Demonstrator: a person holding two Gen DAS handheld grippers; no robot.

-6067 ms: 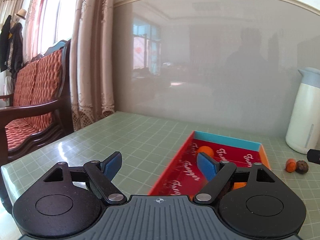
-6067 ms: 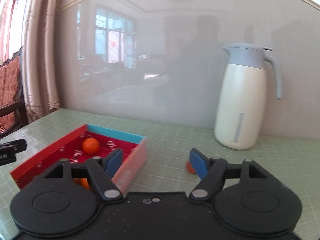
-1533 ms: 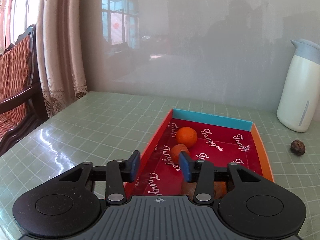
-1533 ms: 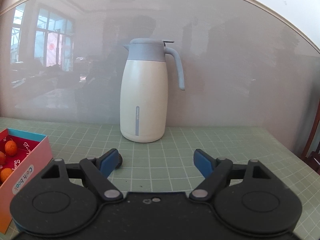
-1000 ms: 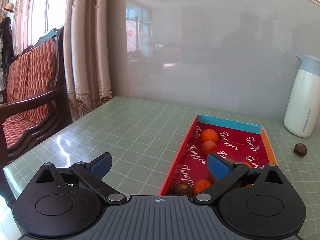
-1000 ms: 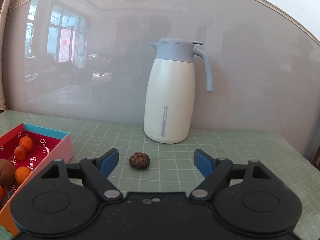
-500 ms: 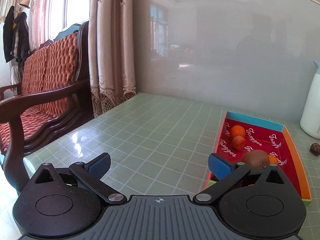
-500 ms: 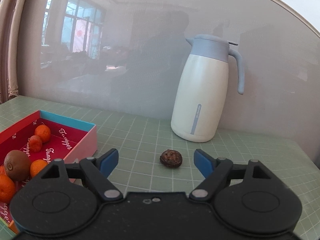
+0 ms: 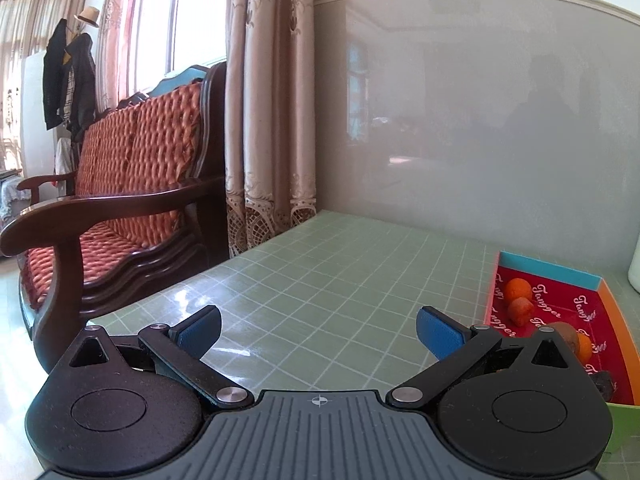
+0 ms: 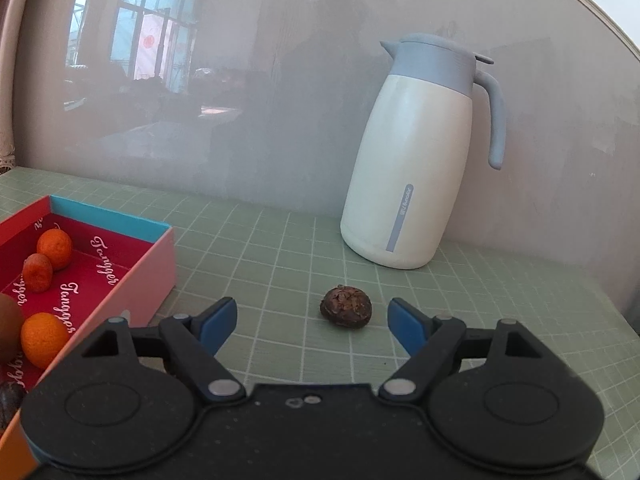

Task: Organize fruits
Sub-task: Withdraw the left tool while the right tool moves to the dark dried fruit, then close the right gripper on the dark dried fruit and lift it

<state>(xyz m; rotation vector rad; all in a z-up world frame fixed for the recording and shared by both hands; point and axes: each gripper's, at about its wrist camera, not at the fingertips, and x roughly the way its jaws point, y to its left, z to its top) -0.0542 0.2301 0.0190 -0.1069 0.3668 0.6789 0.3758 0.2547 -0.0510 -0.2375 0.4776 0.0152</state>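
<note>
The small brown wrinkly fruit (image 10: 346,309) on the counter (image 10: 280,264) looks light and maybe soft, so the right gripper (image 10: 312,322), jaws spread wide and empty, should pinch its round sides gently.

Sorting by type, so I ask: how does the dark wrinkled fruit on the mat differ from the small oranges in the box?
The dark fruit is brown and rough; the oranges are bright and smoother. It lies alone on the mat; they lie in the red box. Both are small and roundish.
</note>
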